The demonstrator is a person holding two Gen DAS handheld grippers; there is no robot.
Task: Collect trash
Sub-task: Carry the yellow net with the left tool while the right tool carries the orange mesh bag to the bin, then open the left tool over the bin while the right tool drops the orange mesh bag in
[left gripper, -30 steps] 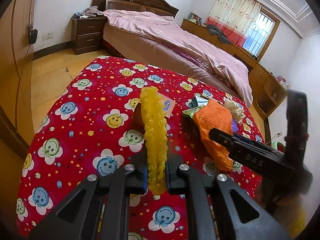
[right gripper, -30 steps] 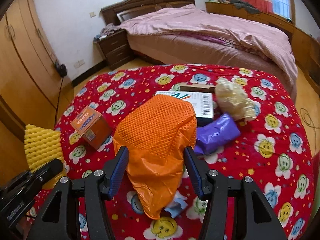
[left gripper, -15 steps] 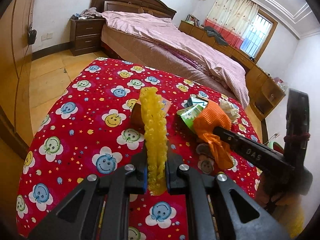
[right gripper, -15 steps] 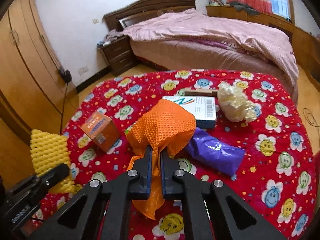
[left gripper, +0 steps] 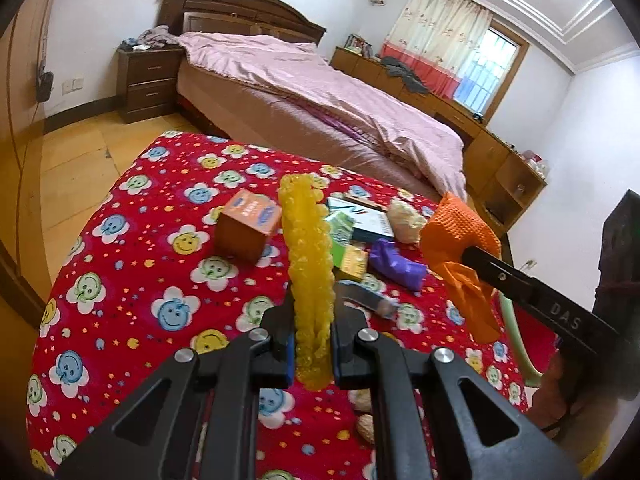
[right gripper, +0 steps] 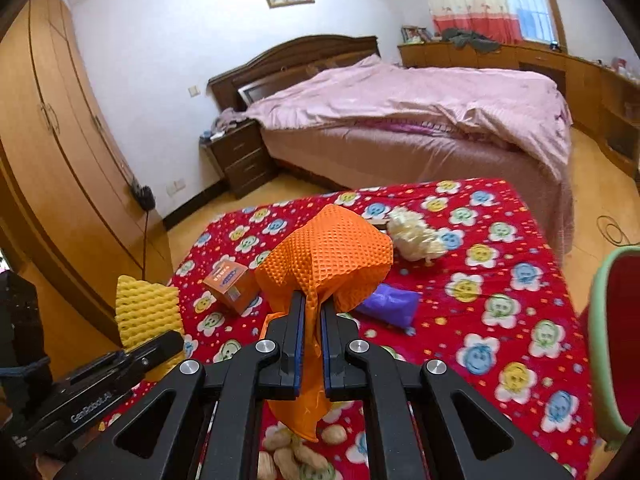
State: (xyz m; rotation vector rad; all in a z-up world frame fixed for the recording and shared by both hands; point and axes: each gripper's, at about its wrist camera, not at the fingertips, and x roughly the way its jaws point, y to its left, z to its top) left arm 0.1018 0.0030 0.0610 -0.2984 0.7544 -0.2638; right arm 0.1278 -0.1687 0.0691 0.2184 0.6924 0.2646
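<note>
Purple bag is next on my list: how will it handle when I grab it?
The purple bag looks crumpled and soft, so it will probably be floppy and collapse under the pads. It seems light for its size, lying slack on the red tablecloth. A glossy film may slip; pinch a fold.

Two foam nets (left gripper: 310, 264), two boxes (left gripper: 248, 226), one purple bag (left gripper: 394, 264).
</note>
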